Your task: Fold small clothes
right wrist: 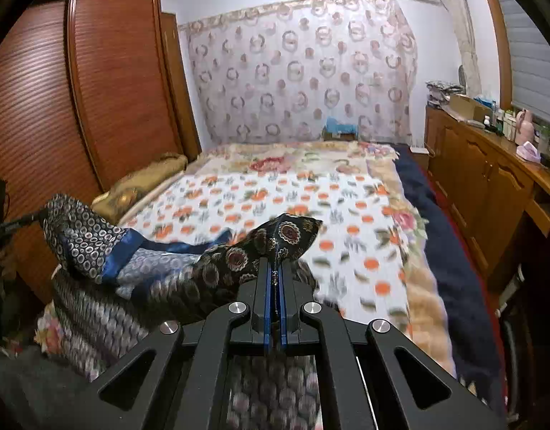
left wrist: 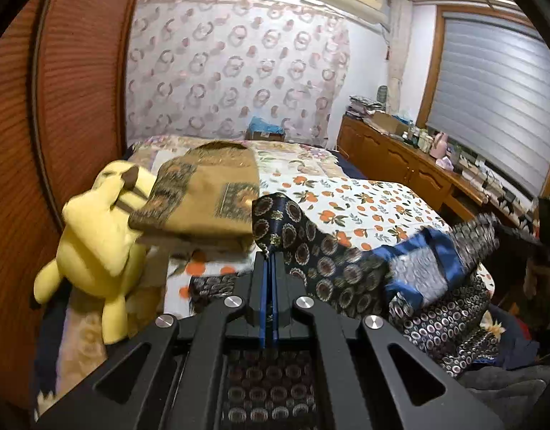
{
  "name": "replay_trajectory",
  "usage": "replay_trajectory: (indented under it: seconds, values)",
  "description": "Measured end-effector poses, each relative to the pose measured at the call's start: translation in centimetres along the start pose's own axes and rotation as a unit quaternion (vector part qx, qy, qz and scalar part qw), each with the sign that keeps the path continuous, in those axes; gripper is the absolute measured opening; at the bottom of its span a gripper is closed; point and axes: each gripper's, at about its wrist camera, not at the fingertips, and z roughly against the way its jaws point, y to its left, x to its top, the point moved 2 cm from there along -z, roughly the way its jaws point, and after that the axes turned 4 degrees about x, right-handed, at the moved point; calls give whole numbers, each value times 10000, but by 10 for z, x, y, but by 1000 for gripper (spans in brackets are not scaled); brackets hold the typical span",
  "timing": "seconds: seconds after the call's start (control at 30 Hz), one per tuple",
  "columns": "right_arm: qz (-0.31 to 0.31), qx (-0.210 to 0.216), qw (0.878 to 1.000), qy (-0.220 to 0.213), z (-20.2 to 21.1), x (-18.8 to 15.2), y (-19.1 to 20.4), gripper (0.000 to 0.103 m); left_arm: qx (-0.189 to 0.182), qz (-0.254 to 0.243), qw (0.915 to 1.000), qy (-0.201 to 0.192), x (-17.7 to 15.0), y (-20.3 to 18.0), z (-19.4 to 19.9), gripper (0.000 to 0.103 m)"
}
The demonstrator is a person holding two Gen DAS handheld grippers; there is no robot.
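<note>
Left gripper [left wrist: 270, 256] and right gripper [right wrist: 274, 265] each pinch the patterned garment [left wrist: 311, 251].

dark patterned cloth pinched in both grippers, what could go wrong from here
Both the left gripper and the right gripper pinch only thin edges of the dark patterned cloth, so a corner could slip out mid-fold. The yellow plush toy and the folded brown garment sit close by on the bed; the swinging cloth might snag or topple them.
</note>
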Motion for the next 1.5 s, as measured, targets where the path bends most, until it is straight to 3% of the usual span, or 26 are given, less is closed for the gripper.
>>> replay_trajectory:
  seconds: [0.17,0.27,0.4,0.47,0.6,0.67,0.73,0.8,0.93,1.2,1.3,1.37,1.5]
  values:
    - [125,-25,9989,461,9,-21,5,3,155,-42,9996,227,-23,3,-7,3]
    - [14,-16,9960,891,-14,-28,-2,3,360,-65,9985,418,-37,5,-19,3]
    - [111,-131,9918,1266,-37,-33,-3,3,310,35,9974,643,-45,6,-25,4]
    - [65,-149,9915,1293,-43,-31,-9,3,366,-50,9974,611,-44,3,-23,13]
    - [131,-141,9922,1230,-40,-26,-6,9,295,-65,9987,416,-35,3,-13,45]
    - [218,-101,9930,1156,-33,-25,-3,10,351,-97,9987,350,-30,4,-12,50]
    - [314,-80,9940,1044,-23,-27,-1,15,372,-92,9987,327,-25,7,-12,72]
    - [386,-75,9952,892,-12,-18,-1,22,350,-82,9990,267,-21,9,-13,81]
    - [432,-187,9969,626,-3,-4,-4,43,516,-171,9981,283,-9,18,-28,81]
    - [301,-278,9979,502,-34,20,-23,48,688,-165,9945,771,1,54,-86,81]
    - [63,-276,9985,463,-50,22,-33,58,348,57,9928,1142,-6,64,-106,81]
    - [-126,-110,9988,465,-61,21,-37,60,324,79,9914,1264,-10,65,-113,81]
    - [-161,-88,9978,632,-78,20,-37,61,225,49,9903,1373,-13,64,-119,59]
